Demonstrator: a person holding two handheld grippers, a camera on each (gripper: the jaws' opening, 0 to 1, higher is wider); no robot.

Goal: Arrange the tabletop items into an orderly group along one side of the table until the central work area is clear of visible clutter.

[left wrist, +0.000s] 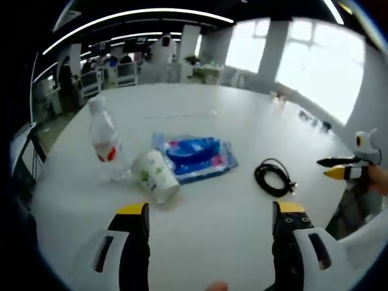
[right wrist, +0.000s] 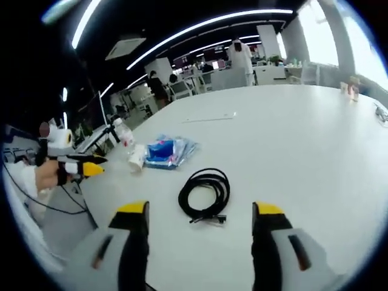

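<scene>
left gripper view: left gripper jaws apart, empty. clear plastic water bottle upright far left, light, slippery; grip mid-body. white paper cup on side, crushable.

right gripper view: right gripper jaws apart, empty. coiled black cable near, floppy; pinch bundle. blue plastic packet far left, soft.

A large white table carries everything. In the left gripper view, a clear water bottle with a red label stands at about 9 o'clock from the table's middle. Just beside it, toward 5 o'clock, a white paper cup with green print lies on its side. A blue plastic packet lies flat at the cup's 2 o'clock, touching or nearly touching it. A coiled black cable lies well apart at the packet's 4 o'clock. Small dark items sit near the far edge, too small to tell.
</scene>
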